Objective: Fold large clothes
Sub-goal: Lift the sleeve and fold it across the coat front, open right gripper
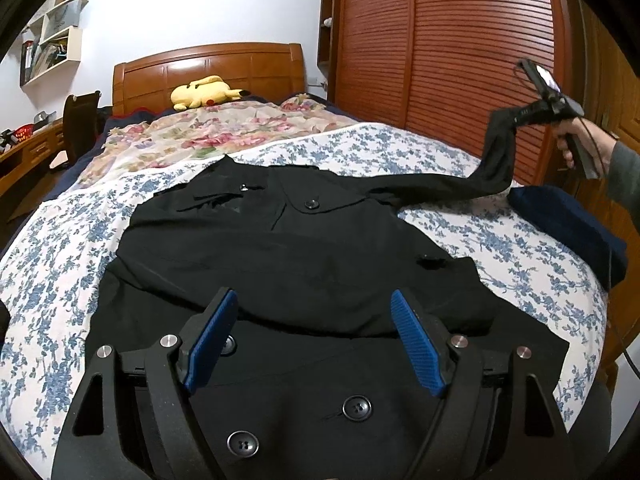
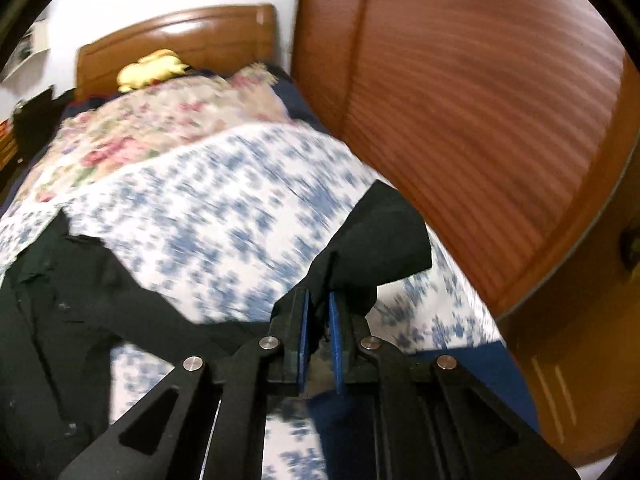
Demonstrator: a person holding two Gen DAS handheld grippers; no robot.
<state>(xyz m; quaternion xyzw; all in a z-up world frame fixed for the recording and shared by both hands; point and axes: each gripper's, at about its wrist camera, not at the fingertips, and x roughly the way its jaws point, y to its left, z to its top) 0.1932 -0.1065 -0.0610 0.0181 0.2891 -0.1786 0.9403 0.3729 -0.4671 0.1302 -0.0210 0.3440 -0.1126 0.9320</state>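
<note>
Far left, wall shelves [image 1: 52,36] hang above a desk [image 1: 24,152], past the bed's left edge. A wooden headboard [image 1: 208,68] closes the far end of the bed [image 1: 52,248], with a yellow plush [image 1: 204,92] lying against it. A pink floral cover [image 1: 208,132] spans the far part of the bed; a blue-flowered sheet [image 1: 500,248] covers the near part.

The black coat [image 1: 280,248] lies flat in the middle of the bed, buttoned front up, hem toward the near edge, collar toward the headboard. The left claw [image 1: 314,344] hovers over the hem with its blue pads apart and nothing between them; whether it touches the cloth cannot be told.

The coat's right sleeve [image 1: 440,184] runs toward the bed's right edge and rises off the sheet. The right claw [image 2: 318,308] has its pads together, clamped on the sleeve's end; the cuff [image 2: 384,236] sticks out beyond the pads. The right wrist view is motion-blurred. A hand [image 1: 572,140] grips this claw's handle beside the bed's right edge. A folded navy item [image 1: 572,228] rests at that edge, under the raised sleeve. A slatted wardrobe [image 1: 440,40] stands along the right side.
</note>
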